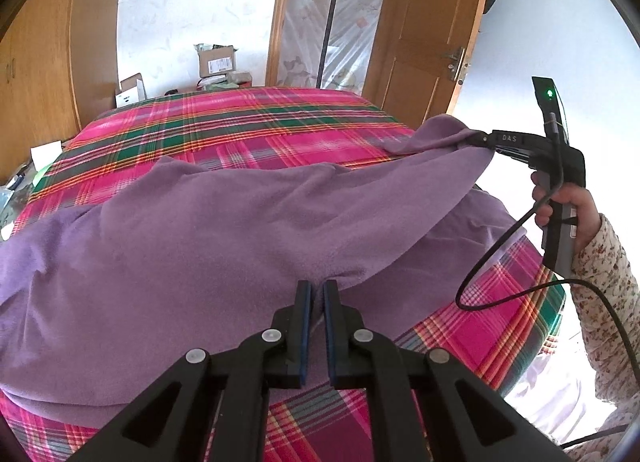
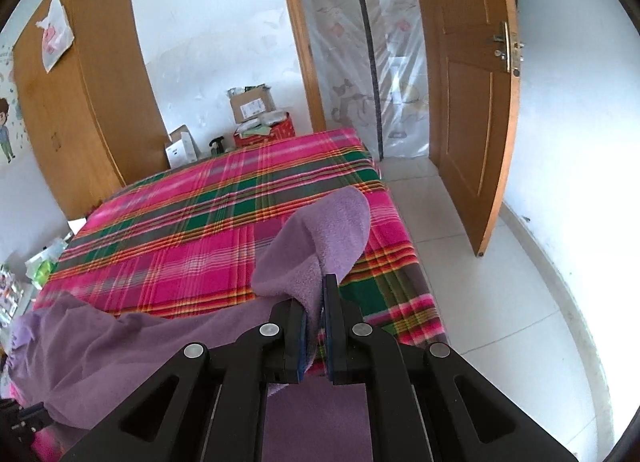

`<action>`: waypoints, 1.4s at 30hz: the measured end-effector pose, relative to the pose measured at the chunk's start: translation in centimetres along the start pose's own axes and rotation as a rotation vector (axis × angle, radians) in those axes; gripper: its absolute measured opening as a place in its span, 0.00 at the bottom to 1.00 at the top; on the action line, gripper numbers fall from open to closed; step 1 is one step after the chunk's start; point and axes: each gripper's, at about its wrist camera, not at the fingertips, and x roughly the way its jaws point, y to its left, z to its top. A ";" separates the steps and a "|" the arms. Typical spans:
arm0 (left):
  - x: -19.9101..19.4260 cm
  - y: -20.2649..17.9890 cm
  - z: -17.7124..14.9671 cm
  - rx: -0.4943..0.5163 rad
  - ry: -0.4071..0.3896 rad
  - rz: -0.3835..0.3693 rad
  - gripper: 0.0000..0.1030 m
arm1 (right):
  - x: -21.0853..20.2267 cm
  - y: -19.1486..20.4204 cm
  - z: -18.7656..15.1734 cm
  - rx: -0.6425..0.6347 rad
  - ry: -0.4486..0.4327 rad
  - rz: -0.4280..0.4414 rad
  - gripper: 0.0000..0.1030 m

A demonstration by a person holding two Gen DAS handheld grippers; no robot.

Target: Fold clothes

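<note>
Plaid bedspread [image 1: 240,130] is carrying the purple fleece [image 1: 200,242], which I'm lifting at its door-side edge. My left gripper [image 1: 317,290] and right gripper [image 2: 316,298] are both clamping fleece folds. I'm risking the thick pile slipping free, collapsing the fold.

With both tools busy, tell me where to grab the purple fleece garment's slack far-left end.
Grip the edge of the purple fleece garment at its far-left end, coming in from the left side over the plaid bedsheet. That end lies limp and flat; the right tool and left tool already pinch the other parts.
</note>
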 end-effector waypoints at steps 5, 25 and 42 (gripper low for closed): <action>-0.6 -0.6 -0.5 0.026 0.000 -0.004 0.06 | -2.3 -0.3 -0.6 0.001 -0.039 -0.013 0.07; -0.3 -2.0 -2.6 0.121 0.073 -0.017 0.03 | -5.1 -4.6 -7.4 0.104 0.008 -0.100 0.07; 0.1 -2.2 -2.8 0.080 0.141 -0.112 0.05 | -4.3 -7.0 -10.2 0.124 0.084 -0.123 0.30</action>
